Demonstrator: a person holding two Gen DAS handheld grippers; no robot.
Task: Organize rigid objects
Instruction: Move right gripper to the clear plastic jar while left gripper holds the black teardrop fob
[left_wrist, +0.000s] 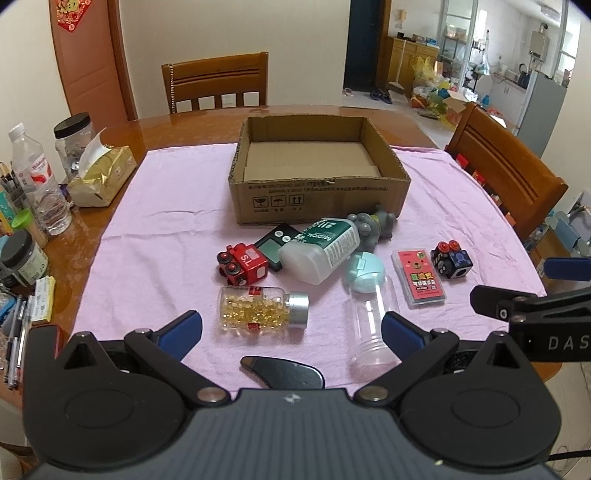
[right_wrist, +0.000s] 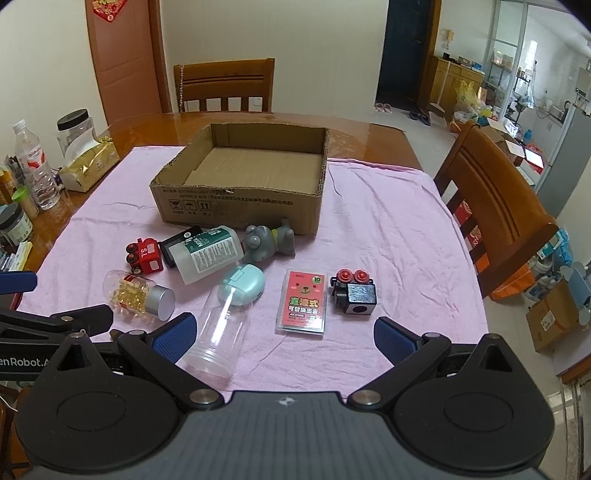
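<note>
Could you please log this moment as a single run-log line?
left gripper: open, empty | right gripper: open, empty | cardboard box: empty | pill bottle: on pink cloth

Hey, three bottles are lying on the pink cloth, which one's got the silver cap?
The capsule bottle full of yellow softgels. The white medical bottle carries a green label, and the clear bottle has a teal lid.

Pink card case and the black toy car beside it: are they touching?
Apart. The right wrist view shows a strip of pink cloth between the pink card case and the black toy car.
</note>
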